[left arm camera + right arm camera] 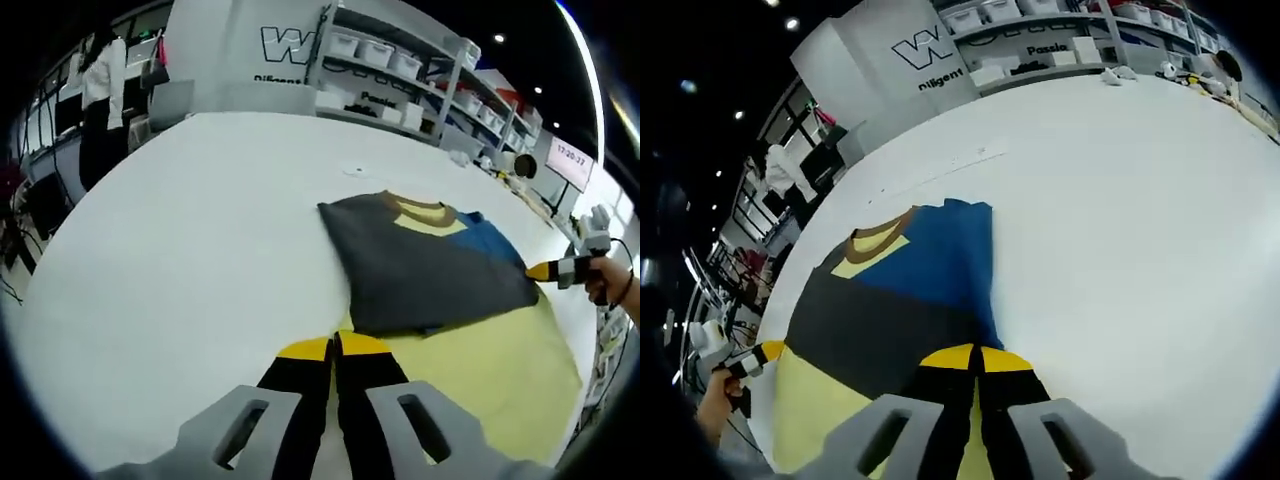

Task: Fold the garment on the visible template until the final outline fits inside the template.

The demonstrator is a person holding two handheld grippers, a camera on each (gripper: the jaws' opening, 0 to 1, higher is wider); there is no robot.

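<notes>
We see the garment [430, 265] lying flat on the white surface [200, 220], a colour-block shirt: dark grey panel, blue panel, yellow lower part, brown collar. It's partly folded, the grey panel laid over the rest. No separate template outline is clear to us; the yellow area under the grey could be shirt or template, can't tell.

Left gripper [334, 346]: yellow tips pressed together, nothing visibly between them, resting just at the near edge of the garment where grey meets yellow. The garment lies straight ahead of it and to its right, collar end away from it.

Right gripper [974, 357]: tips pressed together too, sitting at the garment edge where blue and grey meet. Whether it pinches cloth there we can't tell. In the left gripper view the right gripper [545, 271] shows at the far right corner of the grey panel, touching or just beside the edge, with a hand [612, 280] behind it. In the right gripper view the left gripper [758, 357] shows at the opposite side.

So the two grippers sit on opposite edges, garment between them, its long axis running collar to hem across both. Our judgement: next fold needs an edge lifted and carried across toward the other gripper; both are equally close to their own edges. Shelves with bins [400, 60] stand in the background.
</notes>
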